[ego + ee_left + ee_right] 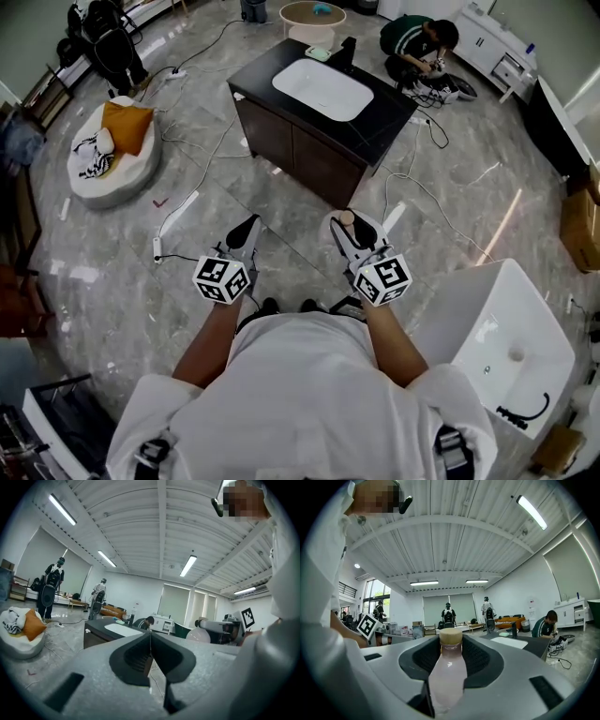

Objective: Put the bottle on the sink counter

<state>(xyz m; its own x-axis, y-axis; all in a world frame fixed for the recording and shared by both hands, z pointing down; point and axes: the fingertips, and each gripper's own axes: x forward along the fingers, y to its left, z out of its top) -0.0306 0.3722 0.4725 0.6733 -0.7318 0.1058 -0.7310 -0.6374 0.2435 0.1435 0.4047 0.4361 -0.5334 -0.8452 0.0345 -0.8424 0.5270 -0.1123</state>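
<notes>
My right gripper [450, 660] is shut on a bottle [447, 677] of pale pink liquid with a tan cap; from the head view the bottle [348, 219] pokes out between the right gripper's [354, 234] jaws. Beside it my left gripper [242, 239] is held at the same height, and in the left gripper view its jaws [151, 656] meet with nothing between them. The sink counter [281, 80], a dark cabinet with a white basin [322, 89], stands ahead across the floor; its top also shows as a dark slab [525, 645] right of the bottle and far off as the counter [101, 629].
A white freestanding basin [506, 347] stands at my right. Cables and a power strip [178, 214] trail over the grey marble floor. A white beanbag with an orange cushion [122, 127] lies at the left. A person [417, 42] crouches behind the counter.
</notes>
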